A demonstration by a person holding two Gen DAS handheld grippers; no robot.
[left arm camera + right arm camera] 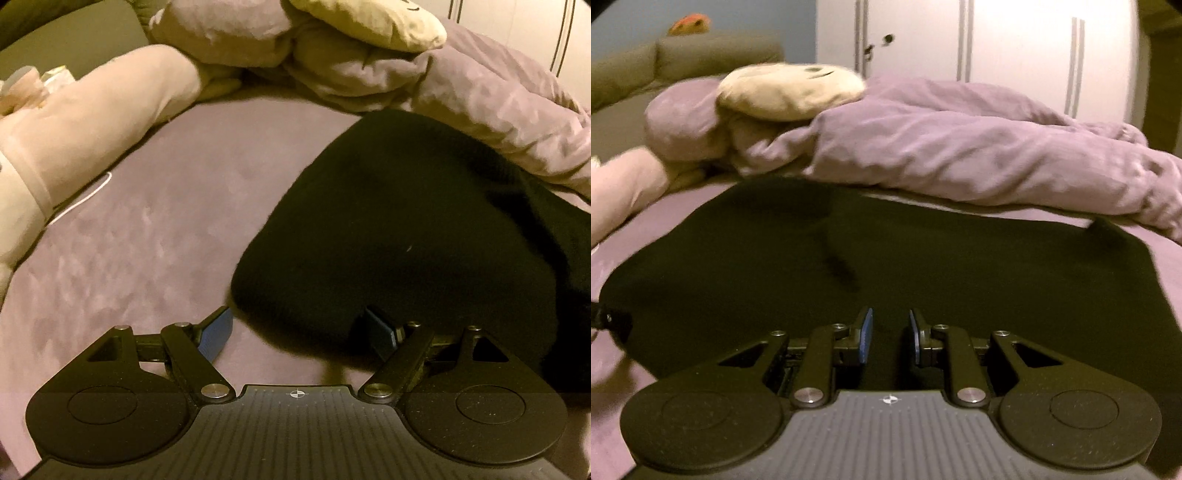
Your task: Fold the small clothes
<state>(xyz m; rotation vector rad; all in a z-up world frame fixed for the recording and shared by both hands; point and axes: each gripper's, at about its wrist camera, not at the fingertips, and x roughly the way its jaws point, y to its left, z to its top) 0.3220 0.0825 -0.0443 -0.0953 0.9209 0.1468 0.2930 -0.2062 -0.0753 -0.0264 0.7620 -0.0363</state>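
On the bed, a lilac sheet (147, 236) runs bare along the left side, bordered far left by a long pale pink cushion (92, 122) with a thin white cable (86, 197) lying at its foot. Left claw (299, 332) sits low at the near left corner of the black garment (388, 229), jaws spread wide; its left blue pad (218, 332) rests over bare sheet just off the cloth's rounded edge, its right pad (380, 332) is partly tucked under the dark hem, nothing pinched between them. Garment lies flat, spread across the middle of the bed, near edge curved, far edge close against a heaped lilac duvet (498, 110); whether they touch is unclear from the left view. A cream plush pillow with a stitched face (790, 92) sits on top of the duvet heap at the back. Right claw (888, 336) hovers over the garment's near middle, jaws parted by a narrow gap, dark cloth showing between, no fold visibly caught. Cloth's right edge (1156, 266) slants down toward the near right, with a strip of bare sheet beyond it. Behind everything, a white wardrobe (997, 44) and an olive headboard (683, 59) at left back.
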